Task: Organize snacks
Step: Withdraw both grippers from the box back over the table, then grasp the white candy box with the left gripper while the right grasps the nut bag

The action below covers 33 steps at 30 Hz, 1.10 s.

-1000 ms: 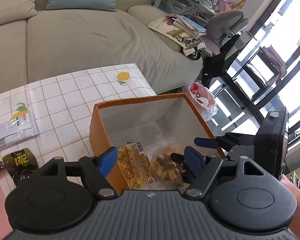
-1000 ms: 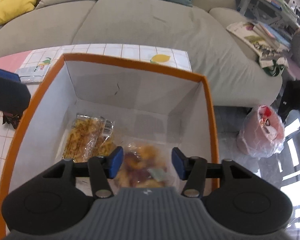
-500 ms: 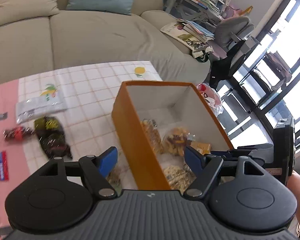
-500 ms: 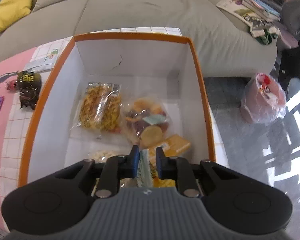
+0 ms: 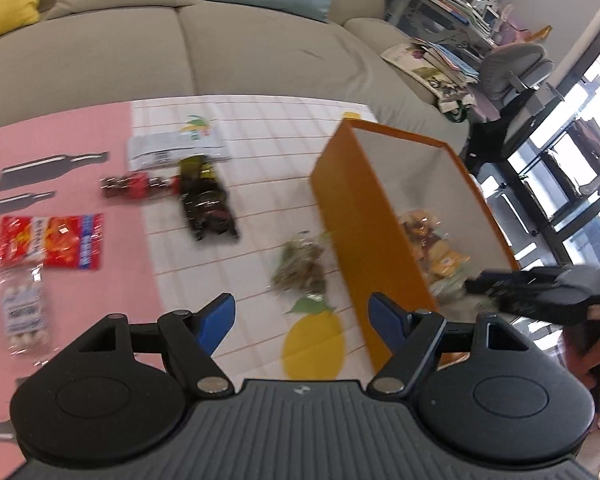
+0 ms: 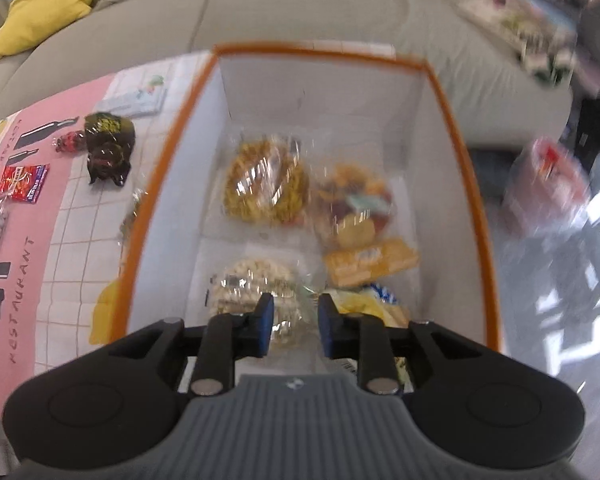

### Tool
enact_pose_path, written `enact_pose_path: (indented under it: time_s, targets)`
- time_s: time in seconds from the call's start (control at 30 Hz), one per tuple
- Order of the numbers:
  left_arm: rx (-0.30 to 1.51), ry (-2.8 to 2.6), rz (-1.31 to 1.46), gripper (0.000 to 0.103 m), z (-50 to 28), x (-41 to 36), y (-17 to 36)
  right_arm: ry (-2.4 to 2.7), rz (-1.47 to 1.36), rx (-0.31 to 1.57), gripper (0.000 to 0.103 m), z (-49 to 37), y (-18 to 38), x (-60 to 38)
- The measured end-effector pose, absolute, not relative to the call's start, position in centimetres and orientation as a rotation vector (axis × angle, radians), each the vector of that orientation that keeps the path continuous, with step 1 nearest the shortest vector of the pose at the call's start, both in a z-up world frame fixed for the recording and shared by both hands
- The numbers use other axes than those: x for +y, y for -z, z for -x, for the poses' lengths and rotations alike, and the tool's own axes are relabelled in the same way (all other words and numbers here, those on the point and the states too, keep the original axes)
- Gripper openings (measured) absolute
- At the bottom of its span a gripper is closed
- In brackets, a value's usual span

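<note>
An orange box (image 5: 360,216) with white inside stands on the table's right; it also shows in the right wrist view (image 6: 456,128). Inside lie several snack bags, among them a yellow-snack bag (image 6: 266,180), a mixed-fruit bag (image 6: 354,212) and an orange packet (image 6: 370,264). My right gripper (image 6: 294,326) hangs over the box's near end, jaws partly open and empty. My left gripper (image 5: 302,322) is open and empty above the table, left of the box. A greenish snack bag (image 5: 300,266) lies just beyond it, against the box.
On the table left of the box lie a dark packet (image 5: 206,200), a red candy (image 5: 130,186), a white flat pack (image 5: 172,148), a red packet (image 5: 48,240) and a clear bag of white sweets (image 5: 22,312). A sofa (image 5: 180,40) runs behind. A pink bag (image 6: 544,188) sits on the floor.
My right gripper was shut on a packet half a second ago; its jaws have since parted and it holds nothing. My left gripper has swung left, away from the box, toward the loose snacks.
</note>
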State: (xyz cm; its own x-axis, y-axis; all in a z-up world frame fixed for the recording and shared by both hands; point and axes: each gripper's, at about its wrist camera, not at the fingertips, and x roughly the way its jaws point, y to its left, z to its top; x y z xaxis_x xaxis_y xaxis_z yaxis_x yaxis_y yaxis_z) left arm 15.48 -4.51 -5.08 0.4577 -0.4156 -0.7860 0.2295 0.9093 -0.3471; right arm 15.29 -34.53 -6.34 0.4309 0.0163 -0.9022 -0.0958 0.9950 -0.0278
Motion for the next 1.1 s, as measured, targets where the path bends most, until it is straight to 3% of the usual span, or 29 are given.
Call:
enact_pose_path:
  time_s: [0.07,0.4,0.6,0.73,0.87,1.1]
  targets:
    - [1.01,0.377,0.201,0.089,-14.9,-3.2,5.1,-0.066,0.119,1.06,0.032,-14.4,4.8,-33.2]
    - [0.955,0.297,0.27,0.089,-12.0,4.7,5.9,-0.246,0.095,0.797,0.046,-10.8,0.2,-23.8]
    - [0.967,0.246,0.291,0.09,-11.1,8.4,8.0,-0.326,0.049,0.805,0.061,-11.0,3.3,-18.2]
    - [0.983,0.172,0.311,0.09,-11.2,10.2,9.5,-0.319,0.057,0.859,0.062,-11.7,6.2,-15.7]
    - [0.957,0.102,0.34,0.09,-11.8,11.6,10.6,-0.25,0.1,0.887,0.069,-12.5,8.6,-15.0]
    - [0.946,-0.032,0.344,0.091,-14.1,12.0,13.1,-0.105,0.12,0.89,0.069,-14.2,11.7,-15.1]
